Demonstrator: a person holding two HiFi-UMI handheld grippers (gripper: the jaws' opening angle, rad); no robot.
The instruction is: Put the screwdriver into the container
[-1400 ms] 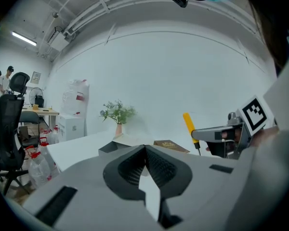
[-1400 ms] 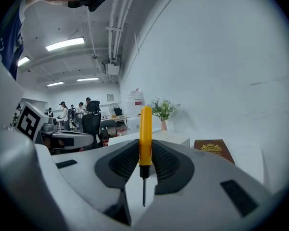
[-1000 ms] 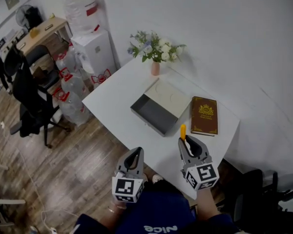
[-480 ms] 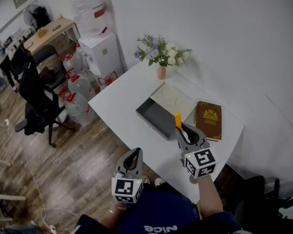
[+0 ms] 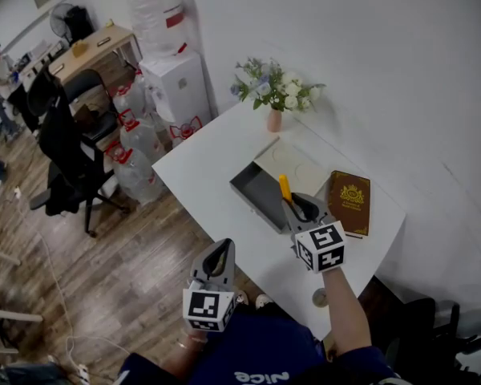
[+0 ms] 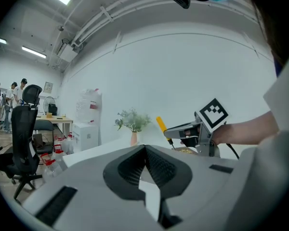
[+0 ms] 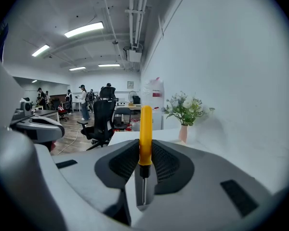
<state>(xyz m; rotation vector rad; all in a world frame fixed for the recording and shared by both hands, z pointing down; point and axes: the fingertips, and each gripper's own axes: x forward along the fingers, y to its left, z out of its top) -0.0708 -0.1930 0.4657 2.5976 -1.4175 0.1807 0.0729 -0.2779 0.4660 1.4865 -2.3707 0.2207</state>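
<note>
The screwdriver has a yellow handle and a thin metal shaft. My right gripper is shut on the handle's lower end, and the handle sticks out beyond the jaws. In the head view it hangs over the near right part of the grey open container on the white table. My left gripper is shut and empty, held off the table's near edge, to the left of the right one. The left gripper view shows the right gripper with the screwdriver.
A brown book lies right of the container, and the container's pale lid lies behind it. A pink vase of flowers stands at the table's far edge by the wall. A water dispenser, water bottles and an office chair are to the left.
My right gripper has carried the screwdriver forward from the table's near edge to over the container. The left gripper has stayed where it was.
</note>
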